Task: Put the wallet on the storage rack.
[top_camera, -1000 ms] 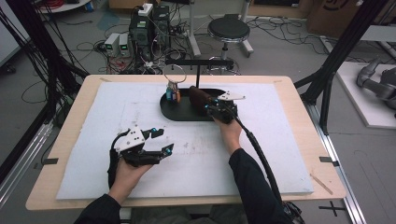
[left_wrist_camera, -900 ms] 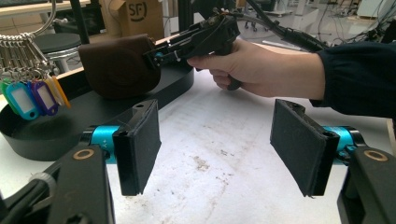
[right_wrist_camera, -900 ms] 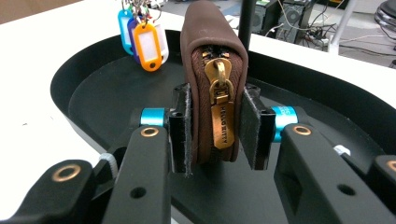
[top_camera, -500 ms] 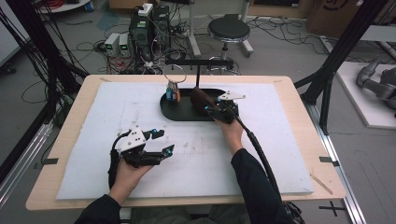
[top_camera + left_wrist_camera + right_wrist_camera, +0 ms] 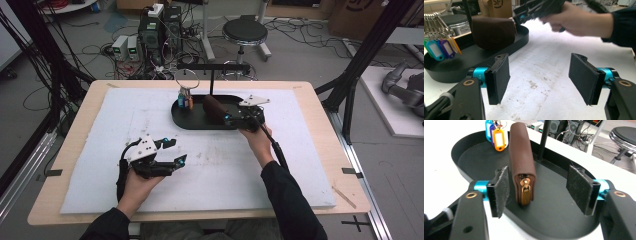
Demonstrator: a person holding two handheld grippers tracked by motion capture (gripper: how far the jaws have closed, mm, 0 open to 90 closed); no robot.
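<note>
Right gripper (image 5: 541, 192): I held its jaws spread either side of the brown zip wallet (image 5: 521, 162), the left pad just beside it.
Wallet: stood on edge in the black oval tray (image 5: 564, 220).
Left gripper (image 5: 541, 80): jaws spread, over the white mat (image 5: 100, 130).
Key tags (image 5: 495, 133): hung at the tray's far end.

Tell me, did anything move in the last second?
Hardly anything. The right gripper edged a little closer along the brown zip wallet, which stands on edge in the black tray; its jaws are open around the zipper end, not clamped. The left gripper stayed resting open on the white mat, and the key tags stayed put.
</note>
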